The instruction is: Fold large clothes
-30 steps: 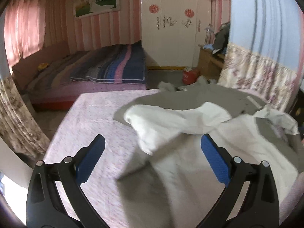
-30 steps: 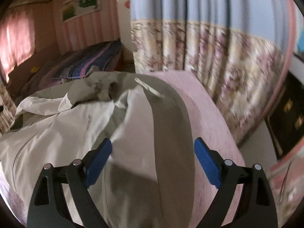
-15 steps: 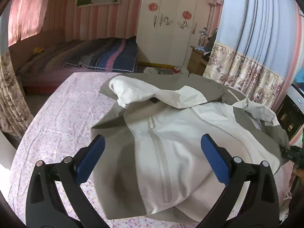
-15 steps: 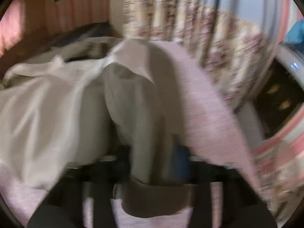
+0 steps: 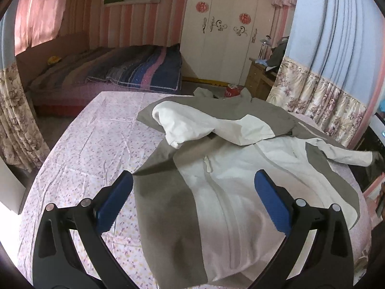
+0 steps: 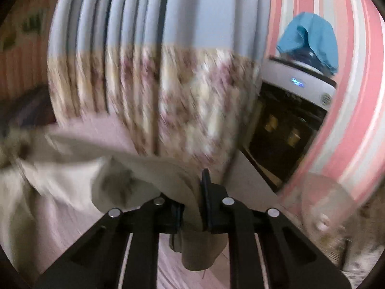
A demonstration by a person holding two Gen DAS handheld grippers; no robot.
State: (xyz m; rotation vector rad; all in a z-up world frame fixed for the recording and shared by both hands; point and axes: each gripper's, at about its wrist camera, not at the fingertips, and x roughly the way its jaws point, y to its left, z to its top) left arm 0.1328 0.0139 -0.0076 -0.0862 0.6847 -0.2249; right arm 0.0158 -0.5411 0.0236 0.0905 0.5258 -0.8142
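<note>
A large grey and white jacket (image 5: pixel 223 192) lies spread on the table with the pink floral cloth (image 5: pixel 91 149). One white sleeve (image 5: pixel 192 125) is folded across its chest. My left gripper (image 5: pixel 192 207) is open and empty, hovering over the jacket's near hem. My right gripper (image 6: pixel 193 207) is shut on the jacket's other sleeve (image 6: pixel 134 175), lifting it at the table's right edge; that view is blurred. The sleeve end also shows in the left wrist view (image 5: pixel 349 156), stretched to the right.
A curtain with a floral border (image 6: pixel 168 96) hangs close behind the table. A white appliance (image 6: pixel 300 82) with a blue cloth on top stands to the right. A bed (image 5: pixel 108 72) and a white wardrobe (image 5: pixel 228 31) stand across the room.
My right gripper has shut on the jacket's sleeve and pulled it up and to the right. My left gripper has drawn back, so more of the jacket shows.
</note>
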